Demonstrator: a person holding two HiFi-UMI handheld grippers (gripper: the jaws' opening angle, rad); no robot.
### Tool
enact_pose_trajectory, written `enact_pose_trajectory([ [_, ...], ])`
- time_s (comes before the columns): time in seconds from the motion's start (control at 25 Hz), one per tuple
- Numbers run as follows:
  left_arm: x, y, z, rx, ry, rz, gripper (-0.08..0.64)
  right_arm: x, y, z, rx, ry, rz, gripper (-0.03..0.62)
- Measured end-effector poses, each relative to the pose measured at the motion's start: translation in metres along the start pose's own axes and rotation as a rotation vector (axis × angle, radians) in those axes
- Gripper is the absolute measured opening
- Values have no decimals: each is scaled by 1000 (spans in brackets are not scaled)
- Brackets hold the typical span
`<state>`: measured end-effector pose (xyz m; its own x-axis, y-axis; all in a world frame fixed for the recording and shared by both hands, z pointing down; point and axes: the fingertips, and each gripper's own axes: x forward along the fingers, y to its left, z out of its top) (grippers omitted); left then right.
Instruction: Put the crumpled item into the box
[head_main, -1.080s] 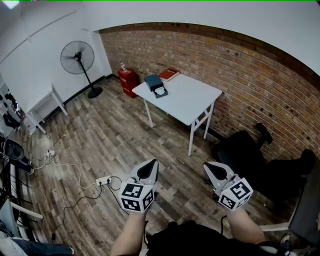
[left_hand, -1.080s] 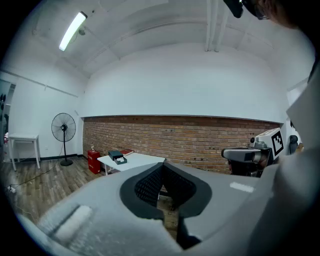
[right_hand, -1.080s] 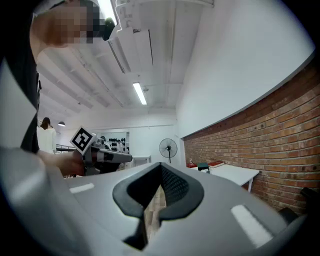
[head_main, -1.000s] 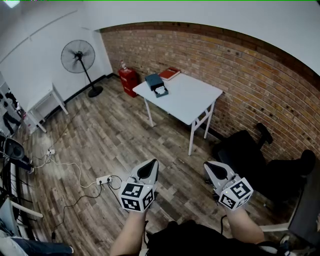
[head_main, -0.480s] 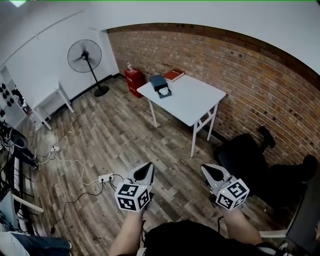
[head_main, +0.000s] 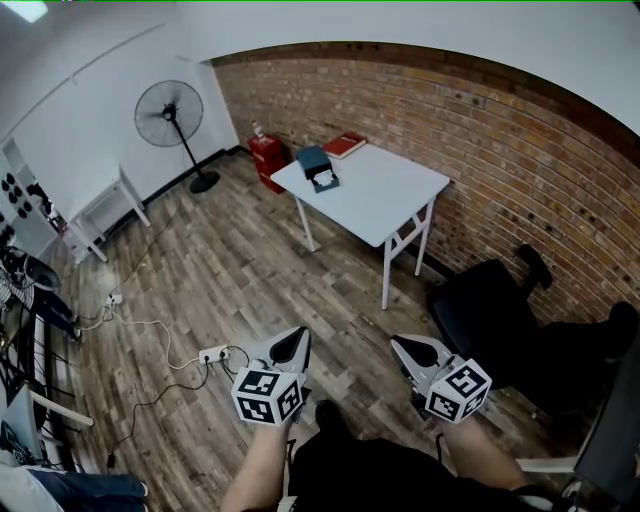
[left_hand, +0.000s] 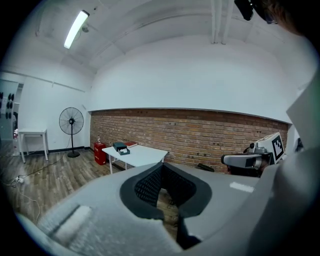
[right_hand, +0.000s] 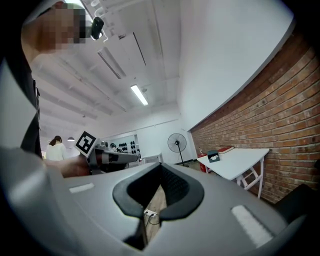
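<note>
Across the wood floor (head_main: 230, 270), the table (head_main: 385, 205) stands at your 12 o'clock by the brick wall (head_main: 480, 130), well apart from both grippers. You'd do best to walk up square to it, then open one gripper only once near. The left gripper (head_main: 295, 342) and right gripper (head_main: 405, 348) hang at 6 o'clock, jaws pressed together, holding nothing. The dark box (head_main: 311, 160) sits at the table's 10 o'clock corner. The white scrap (head_main: 323, 181) at its 5 o'clock edge may be the crumpled item, but it is too small to tell.
</note>
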<state>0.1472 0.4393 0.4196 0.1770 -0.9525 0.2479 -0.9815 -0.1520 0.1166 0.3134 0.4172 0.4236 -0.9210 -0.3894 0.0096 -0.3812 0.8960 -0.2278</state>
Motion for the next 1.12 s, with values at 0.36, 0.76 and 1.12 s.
enact_pose_trajectory([
  [0.36,47,6,8,51,9,-55,6,28,-34,-10,25,54,-37,0],
  [0.76,107,58,42,99,4,-94,6,106,-70,8,12,59,-20,2],
  [1.12,135,134,53,121,26,-83,6,182,-91,2,38,92,-35,0],
])
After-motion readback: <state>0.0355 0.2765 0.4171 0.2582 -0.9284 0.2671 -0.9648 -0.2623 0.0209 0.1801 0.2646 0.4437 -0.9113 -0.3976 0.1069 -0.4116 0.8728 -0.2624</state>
